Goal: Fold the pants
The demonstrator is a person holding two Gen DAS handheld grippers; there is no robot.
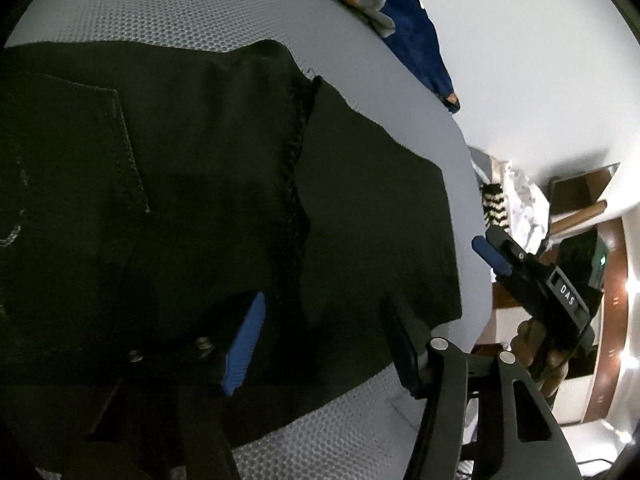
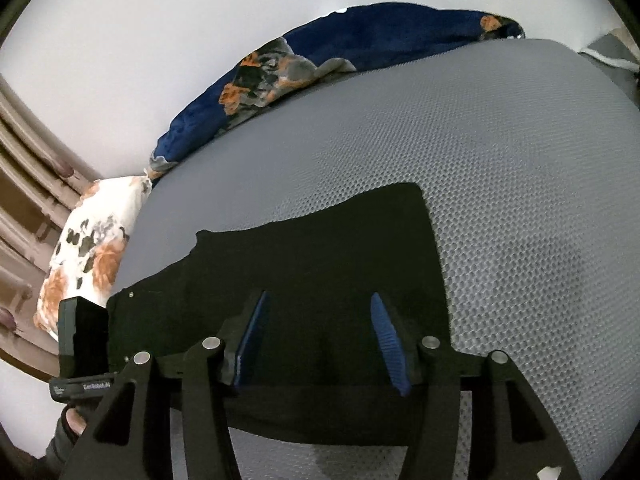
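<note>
Both claws spread wide, nothing between the pads. Left gripper (image 1: 324, 344) hovers over the pants (image 1: 200, 184), fabric directly under and ahead of its fingers. Right gripper (image 2: 320, 344) sits the same way over the pants (image 2: 320, 280), near edge of the cloth just below its pads.

Outward from the left claw: a raw seam runs up ahead between the fingers, pocket stitching off to its left, a hem corner ahead-right. In the left wrist view the right gripper (image 1: 532, 276) sits off to the right, past the mattress (image 1: 160, 8) edge.

Risks, as we judge them:
- Black cloth on black, layers hard to separate by eye. A pinch here likely catches only the top layer, or both when we want one, and the fold goes skewed.
- Mesh mattress cover may grip the fabric, so dragging could bunch it.
- Claws close to each other's path; crossing over could tangle.

Pants look partly folded, flat, upper edge uneven and stepped. Blue floral blanket (image 2: 280, 68) lies well beyond both claws.
</note>
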